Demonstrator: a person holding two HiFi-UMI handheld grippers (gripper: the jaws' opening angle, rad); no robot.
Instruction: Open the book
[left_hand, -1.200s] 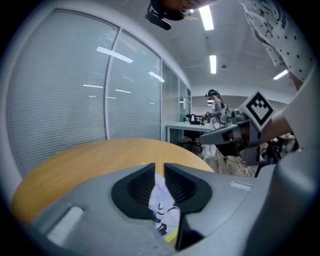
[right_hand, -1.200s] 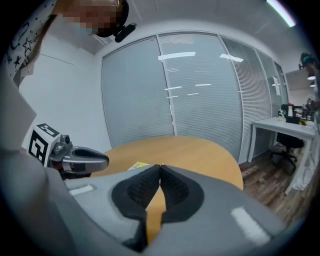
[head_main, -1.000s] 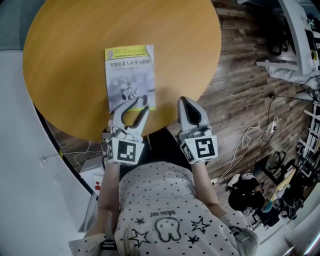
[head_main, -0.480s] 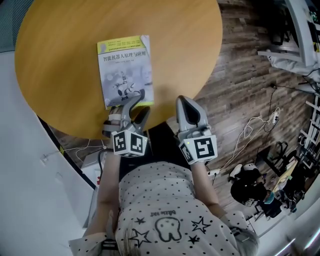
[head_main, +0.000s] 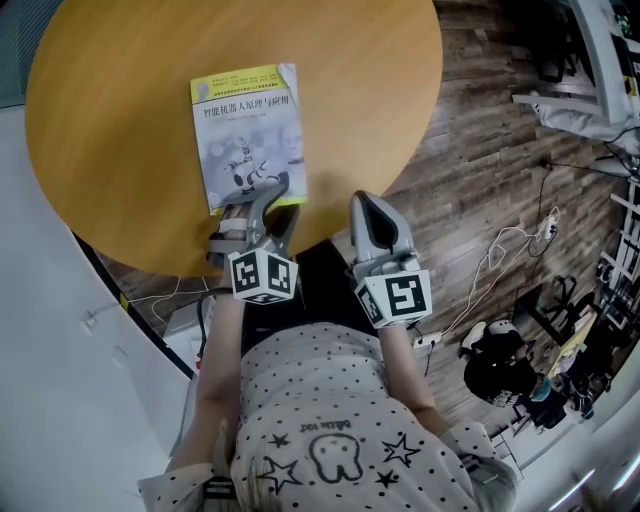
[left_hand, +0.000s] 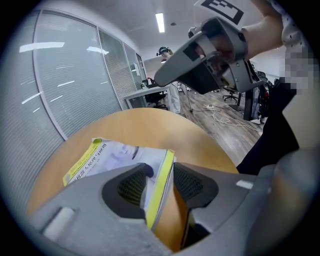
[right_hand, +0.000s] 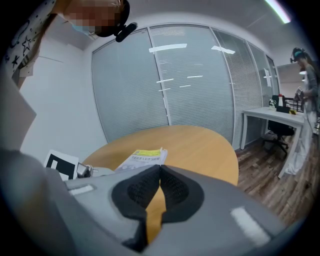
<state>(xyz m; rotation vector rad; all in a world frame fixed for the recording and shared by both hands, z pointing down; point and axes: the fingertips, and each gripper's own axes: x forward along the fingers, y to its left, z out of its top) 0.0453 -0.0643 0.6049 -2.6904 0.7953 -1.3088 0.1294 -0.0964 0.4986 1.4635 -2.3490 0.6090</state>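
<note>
The book (head_main: 248, 135) lay closed and flat on the round table (head_main: 330, 60), towards its left side and close to the near rim, spine to the left. It was a thin paperback with a glossy pale cover, a yellow band across the top and a yellow strip along the near edge. The table top was smooth, orange-brown wood.

The left hand-held gripper (head_main: 270, 200) sat tilted down at the book's near right corner. Its grey plastic jaws had just been closing but stood apart, with the yellow edge between them. One dark ribbed pad (left_hand: 131, 187) lay over the cover, while the other stood off it with bare table showing in the gap. It was probably placed there to catch the free edge and lift the cover.

Further right, the right hand-held gripper (head_main: 368, 205) hung beside the table's rim with its jaws together on nothing, apparently waiting. Right of it was dark plank floor (head_main: 480, 150).
</note>
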